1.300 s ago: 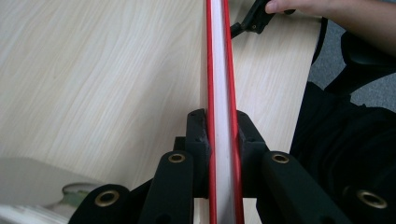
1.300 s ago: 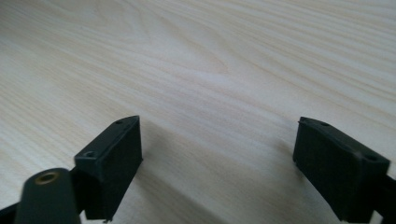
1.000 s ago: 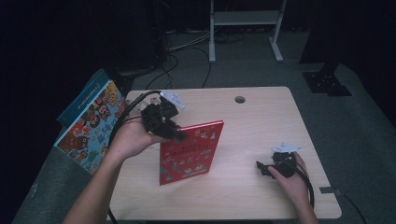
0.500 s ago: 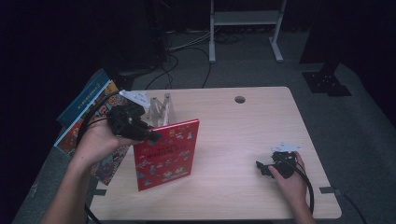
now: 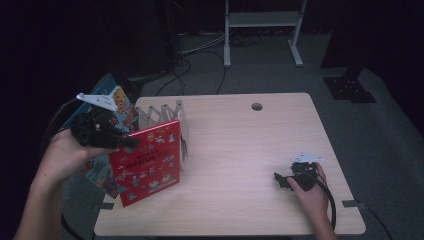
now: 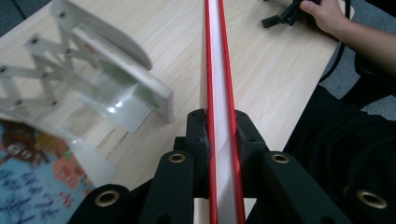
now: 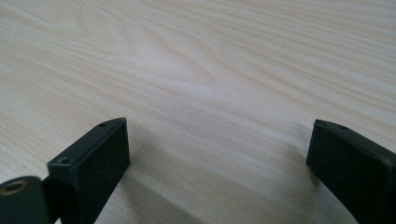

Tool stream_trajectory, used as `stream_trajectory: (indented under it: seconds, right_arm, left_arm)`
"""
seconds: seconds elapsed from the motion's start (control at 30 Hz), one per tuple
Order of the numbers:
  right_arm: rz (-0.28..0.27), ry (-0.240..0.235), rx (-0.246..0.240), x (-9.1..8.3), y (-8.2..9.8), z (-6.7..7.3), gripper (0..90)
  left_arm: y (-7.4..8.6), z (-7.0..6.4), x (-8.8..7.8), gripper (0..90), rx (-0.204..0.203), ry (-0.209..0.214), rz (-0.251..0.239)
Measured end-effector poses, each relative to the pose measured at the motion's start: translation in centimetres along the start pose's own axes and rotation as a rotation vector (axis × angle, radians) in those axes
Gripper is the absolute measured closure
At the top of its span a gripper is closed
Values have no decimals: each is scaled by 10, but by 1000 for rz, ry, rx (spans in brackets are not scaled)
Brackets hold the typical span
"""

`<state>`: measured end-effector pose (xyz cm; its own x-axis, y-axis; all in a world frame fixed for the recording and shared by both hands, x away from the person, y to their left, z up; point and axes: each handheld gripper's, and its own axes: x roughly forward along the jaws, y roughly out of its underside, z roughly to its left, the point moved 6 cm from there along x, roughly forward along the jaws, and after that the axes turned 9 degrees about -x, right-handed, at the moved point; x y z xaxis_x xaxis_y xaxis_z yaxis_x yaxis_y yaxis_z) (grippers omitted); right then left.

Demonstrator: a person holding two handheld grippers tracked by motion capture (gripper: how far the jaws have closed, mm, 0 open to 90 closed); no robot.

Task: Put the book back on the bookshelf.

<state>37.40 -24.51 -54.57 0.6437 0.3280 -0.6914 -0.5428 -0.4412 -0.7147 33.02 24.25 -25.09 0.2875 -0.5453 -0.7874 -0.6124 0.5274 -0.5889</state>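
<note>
Matte black jaws with brass-ringed screw holes, grey three-cornered top plates, trailing black cables, bare forearms.

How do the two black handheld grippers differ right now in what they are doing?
The left gripper is clamped on the edge of a thin red picture book, lifted off the wooden table near the white folding book rack. The right gripper holds nothing; its jaws stand wide apart, having just opened. The left is raised at the table's left edge; the right sits low by the table's right side. Both are black, two-jawed and hand-held.
</note>
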Motion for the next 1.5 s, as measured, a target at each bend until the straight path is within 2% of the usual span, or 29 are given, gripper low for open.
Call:
stream_trajectory:
  seconds: [0.03,0.13,0.17,0.27,0.3,0.43,0.53,0.73,0.77,0.8,0.93,1.07,1.2,1.23,1.27,1.3,1.43,1.5]
  right_arm:
    - [0,0,0,0,0,0,51]
    - [0,0,0,0,0,0,51]
    - [0,0,0,0,0,0,51]
    - [0,0,0,0,0,0,51]
    - [0,0,0,0,0,0,51]
    - [0,0,0,0,0,0,51]
    - [0,1,1,0,0,0,51]
    - [1,-1,2,0,0,0,51]
    - [1,-1,2,0,0,0,50]
    - [1,-1,2,0,0,0,50]
    - [0,-1,2,0,0,0,51]
    - [0,-1,2,0,0,0,51]
    - [0,-1,1,0,0,0,51]
    - [0,-1,2,0,0,0,51]
    - [0,-1,2,0,0,0,51]
    - [1,-1,3,0,0,0,51]
    - [2,-1,3,0,0,0,51]
    - [1,0,2,0,0,0,50]
  left_arm:
    - [3,5,-5,792,-12,-12,-3]
    - [5,10,-8,793,-29,-24,-6]
    - [7,16,-11,792,-48,-37,-9]
    - [9,22,-12,792,-69,-54,-11]
    - [10,28,-13,792,-88,-75,-16]
    - [9,37,-13,792,-117,-106,-25]
    - [8,47,-11,792,-170,-138,-40]
    - [4,63,-5,792,-224,-182,-61]
    - [1,69,-3,792,-245,-202,-65]
    - [1,69,-3,792,-245,-202,-65]
    - [-6,86,6,792,-290,-242,-96]
    - [-14,96,14,792,-312,-265,-124]
    - [-22,102,22,792,-317,-276,-135]
    - [-27,106,27,792,-316,-296,-146]
    - [-27,106,27,792,-316,-296,-146]
    - [-31,111,33,792,-322,-318,-147]
    - [-35,119,43,791,-324,-340,-149]
    - [-35,126,52,792,-336,-349,-168]
